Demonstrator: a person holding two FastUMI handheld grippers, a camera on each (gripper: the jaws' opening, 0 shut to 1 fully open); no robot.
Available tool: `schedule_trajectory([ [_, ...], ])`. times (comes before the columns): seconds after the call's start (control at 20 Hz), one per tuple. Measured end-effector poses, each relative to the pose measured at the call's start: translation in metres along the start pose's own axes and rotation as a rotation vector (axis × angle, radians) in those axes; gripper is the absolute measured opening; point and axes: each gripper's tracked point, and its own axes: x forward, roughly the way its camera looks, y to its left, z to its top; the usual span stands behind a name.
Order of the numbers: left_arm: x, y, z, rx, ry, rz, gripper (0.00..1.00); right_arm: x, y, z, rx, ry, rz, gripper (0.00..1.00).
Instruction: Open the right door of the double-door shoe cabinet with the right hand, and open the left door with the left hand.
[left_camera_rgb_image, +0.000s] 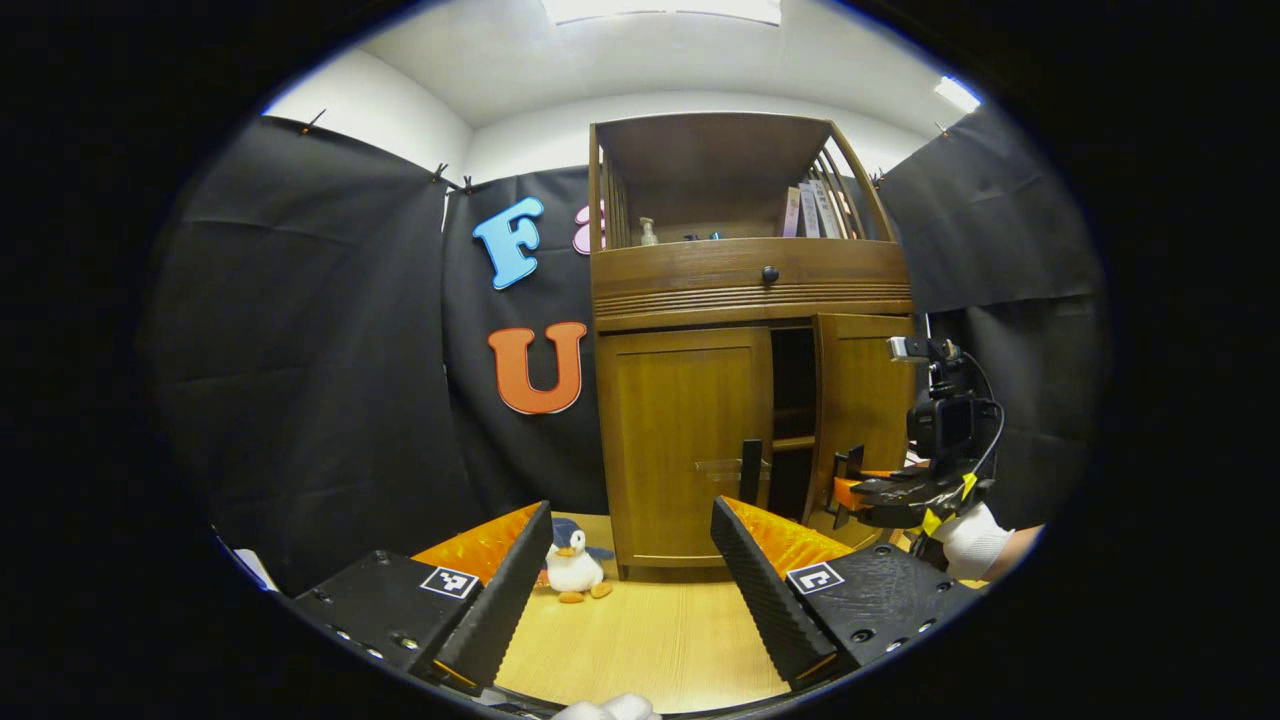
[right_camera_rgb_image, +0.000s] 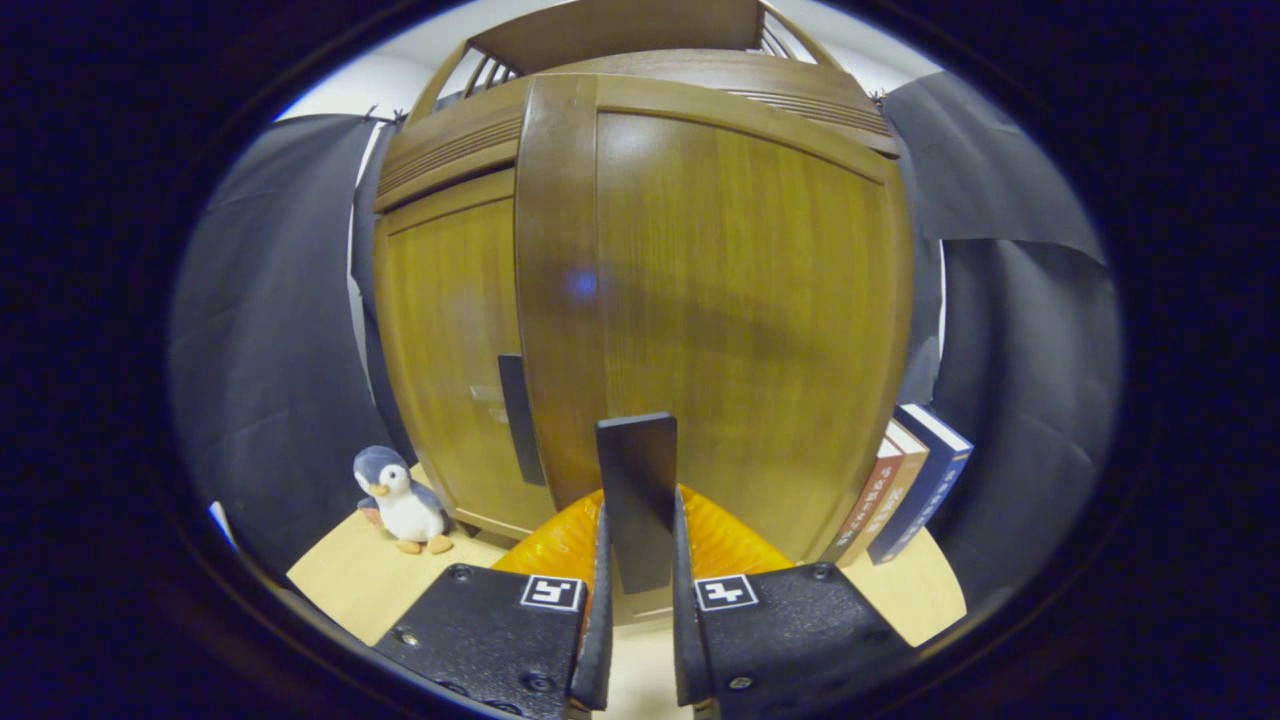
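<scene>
The wooden shoe cabinet (left_camera_rgb_image: 750, 290) stands on a light wooden table. Its left door (left_camera_rgb_image: 685, 450) is closed, with a dark upright handle (left_camera_rgb_image: 750, 470) on its inner edge. The right door (left_camera_rgb_image: 865, 395) stands partly ajar, showing a dark gap. My right gripper (left_camera_rgb_image: 850, 488), held by a gloved hand, is at that door's edge. In the right gripper view, my right gripper (right_camera_rgb_image: 637, 515) is shut on the right door's dark handle (right_camera_rgb_image: 637, 450), and the right door (right_camera_rgb_image: 740, 300) looms close. My left gripper (left_camera_rgb_image: 632, 512) hangs open in front of the left door, some way back from it.
A small plush penguin (left_camera_rgb_image: 573, 565) sits on the table at the cabinet's left corner, and appears as the penguin (right_camera_rgb_image: 400, 500) in the right gripper view. Several books (right_camera_rgb_image: 905, 480) lean at the cabinet's right side. Black cloth walls surround the booth.
</scene>
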Motion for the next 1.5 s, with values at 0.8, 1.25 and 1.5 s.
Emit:
schedule_trajectory([
  [0.8, 0.013, -0.052, -0.009, -0.008, 0.015, -0.159, 0.96, -0.068, -0.052, -0.019, 0.061, 0.004, -0.086, 0.23],
  [1.25, 0.017, -0.086, -0.008, -0.012, 0.001, -0.248, 0.96, -0.102, -0.090, -0.028, 0.095, 0.010, -0.173, 0.16],
  [1.5, 0.017, -0.096, -0.012, -0.005, 0.010, -0.261, 0.96, -0.114, -0.123, -0.031, 0.093, 0.005, -0.212, 0.09],
])
